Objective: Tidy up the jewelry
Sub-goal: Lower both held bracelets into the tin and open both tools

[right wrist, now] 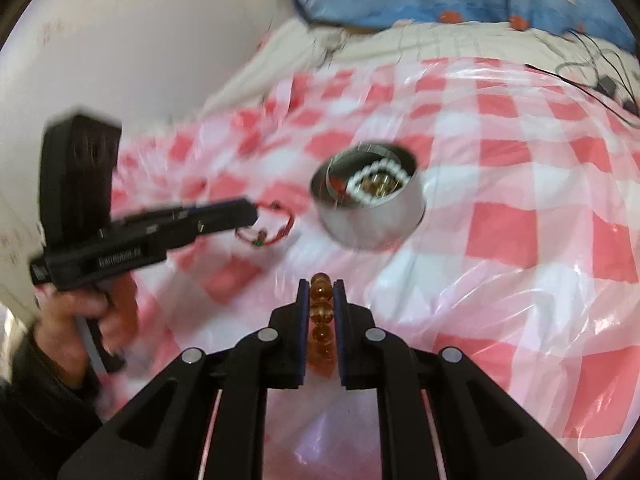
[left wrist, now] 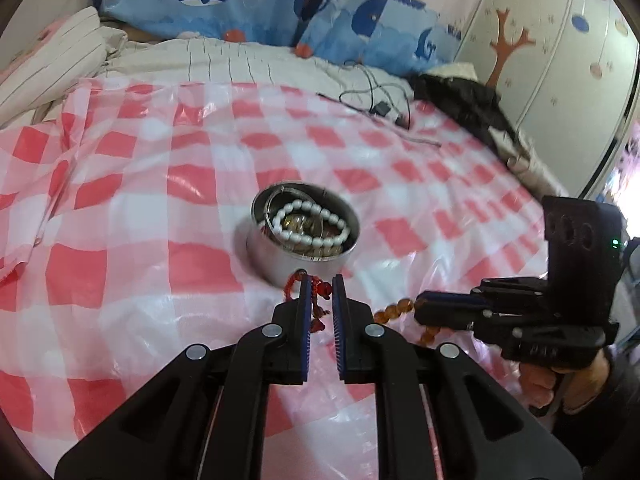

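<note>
A round metal tin [left wrist: 304, 236] sits on the red-and-white checked plastic sheet [left wrist: 160, 184]; it holds a white bead bracelet [left wrist: 312, 224] and other pieces. My left gripper [left wrist: 319, 286] is shut on a red string bracelet [left wrist: 316, 300], just in front of the tin. My right gripper [right wrist: 321, 288] is shut on an amber bead bracelet [right wrist: 321, 304], short of the tin [right wrist: 368, 204]. The amber beads [left wrist: 394, 310] hang from the right gripper [left wrist: 424, 310] in the left wrist view. The red bracelet [right wrist: 276, 228] dangles from the left gripper [right wrist: 252, 216] in the right wrist view.
The sheet covers a bed. Blue whale-print pillows [left wrist: 248, 0] lie at the far end, black cables [left wrist: 376, 100] and dark clothing [left wrist: 472, 104] at the far right. A striped blanket [left wrist: 52, 68] is bunched at the left. A wardrobe [left wrist: 560, 60] stands to the right.
</note>
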Motion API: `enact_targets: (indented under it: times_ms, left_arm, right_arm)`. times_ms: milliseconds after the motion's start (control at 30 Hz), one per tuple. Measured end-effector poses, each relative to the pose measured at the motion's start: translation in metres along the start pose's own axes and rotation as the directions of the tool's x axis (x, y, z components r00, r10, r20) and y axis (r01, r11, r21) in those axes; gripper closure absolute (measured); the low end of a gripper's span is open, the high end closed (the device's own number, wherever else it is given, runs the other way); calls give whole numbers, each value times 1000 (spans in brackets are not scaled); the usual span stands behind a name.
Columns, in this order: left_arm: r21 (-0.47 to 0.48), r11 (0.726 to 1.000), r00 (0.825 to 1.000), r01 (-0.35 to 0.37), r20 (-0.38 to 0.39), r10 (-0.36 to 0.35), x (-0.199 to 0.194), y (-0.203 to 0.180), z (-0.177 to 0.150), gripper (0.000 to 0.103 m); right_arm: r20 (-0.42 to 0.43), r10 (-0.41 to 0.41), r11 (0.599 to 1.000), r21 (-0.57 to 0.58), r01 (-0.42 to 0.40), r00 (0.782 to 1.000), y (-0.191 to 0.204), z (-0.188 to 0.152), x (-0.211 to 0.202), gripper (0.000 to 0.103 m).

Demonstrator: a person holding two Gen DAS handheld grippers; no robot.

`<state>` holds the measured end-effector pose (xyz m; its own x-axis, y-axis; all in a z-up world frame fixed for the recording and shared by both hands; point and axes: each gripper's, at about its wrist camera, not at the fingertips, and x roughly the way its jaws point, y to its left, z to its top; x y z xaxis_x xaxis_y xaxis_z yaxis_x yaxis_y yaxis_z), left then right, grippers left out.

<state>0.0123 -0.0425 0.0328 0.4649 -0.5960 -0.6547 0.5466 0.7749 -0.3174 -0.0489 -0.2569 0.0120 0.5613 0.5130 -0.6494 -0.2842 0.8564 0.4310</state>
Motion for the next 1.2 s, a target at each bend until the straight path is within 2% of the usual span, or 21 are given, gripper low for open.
enact_targets:
  times_ms: [200, 433, 500, 567, 600, 667, 733, 833, 867, 900, 933, 967, 1067, 1167, 1200]
  left_arm:
    - [-30, 998, 998, 46, 32, -45, -1, -3, 17, 94]
    - [-60, 993, 991, 99, 101, -93, 8, -3, 52, 94]
    - [-96, 991, 994, 91, 75, -84, 29, 7, 60, 93]
    - [-121, 993, 1000, -2, -23, 0, 60, 22, 61, 93]
    - [-134, 991, 999, -13, -42, 8, 65, 28, 60, 93]
    - [-137, 990, 998, -34, -50, 27, 65, 33, 58, 88]
    - [-129, 991, 999, -44, -32, 40, 56, 36, 54, 74]
    - [-128, 990, 998, -56, -11, 55, 41, 40, 49, 68]
    - [-135, 989, 999, -55, -4, 54, 35, 42, 46, 67]
    - [-138, 989, 998, -58, -1, 58, 31, 42, 44, 64]
    - [-137, 989, 998, -63, 2, 64, 26, 42, 41, 62]
    - [-132, 989, 998, -67, 5, 68, 22, 41, 38, 60]
    - [-99, 989, 994, -108, 13, 110, 10, 34, 25, 48]
    - [-81, 982, 985, -171, 12, 172, 5, 25, 13, 30]
    - [-81, 979, 982, -187, 15, 189, 3, 22, 10, 21]
  right_arm:
    - [85, 25, 998, 53, -30, 996, -6, 21, -16, 91]
    - [171, 25, 996, 77, -39, 985, -12, 52, -31, 91]
    - [184, 33, 996, 80, -49, 982, -13, 61, -30, 91]
    - [188, 45, 995, 78, -61, 981, -11, 70, -26, 91]
    - [189, 49, 995, 76, -64, 981, -9, 74, -24, 91]
    - [187, 58, 995, 64, -71, 981, -5, 82, -17, 91]
    - [183, 63, 996, 55, -74, 981, -2, 87, -9, 91]
    - [171, 93, 991, 76, -107, 981, -6, 93, 5, 91]
    - [148, 67, 993, 82, -79, 987, -9, 94, 15, 90]
    - [105, -12, 998, 64, 5, 994, -11, 94, 29, 88]
    - [64, -129, 991, 34, 127, 990, -14, 93, 42, 78]
    - [48, -185, 983, 28, 184, 982, -16, 91, 48, 76]
    - [60, -201, 979, 38, 199, 978, -18, 77, 38, 72]
    - [72, -209, 978, 21, 208, 975, -11, 55, 19, 66]
    - [68, -210, 978, 22, 209, 975, -9, 43, 11, 65]
